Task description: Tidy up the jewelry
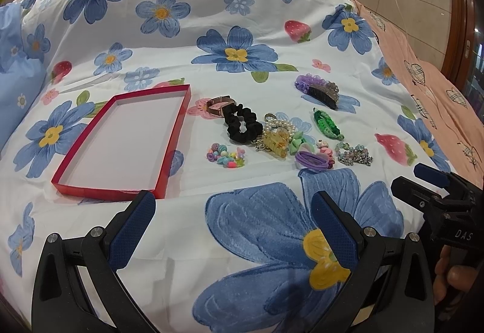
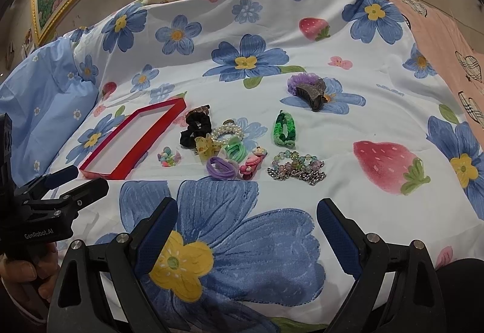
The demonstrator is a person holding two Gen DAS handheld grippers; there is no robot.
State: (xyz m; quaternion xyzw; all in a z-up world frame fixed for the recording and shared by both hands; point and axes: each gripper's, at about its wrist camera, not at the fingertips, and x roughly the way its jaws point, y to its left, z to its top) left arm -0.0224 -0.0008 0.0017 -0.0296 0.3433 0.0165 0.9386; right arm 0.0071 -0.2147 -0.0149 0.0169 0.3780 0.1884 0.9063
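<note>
A shallow red tray (image 1: 90,186) is sitting beside scattered scrunchies, beads and what may be a watch (image 1: 218,105) on the bed (image 1: 272,30). Both the left tongs (image 1: 233,212) and right tongs (image 2: 246,219) are hovering wide open, gripping nothing, with the jewelry lying well ahead of them.

Watch (image 2: 202,110) half behind black scrunchie (image 2: 193,130)

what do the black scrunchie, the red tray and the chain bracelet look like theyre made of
Black scrunchie: soft matte fabric, judging by its gathered ruffles. Red tray: likely cardboard, with thin straight walls, slightly glossy red outside and a plain white floor. Chain bracelet: apparently silvery metal links that glint, strung with translucent pastel beads, glass or plastic, unclear which.
</note>
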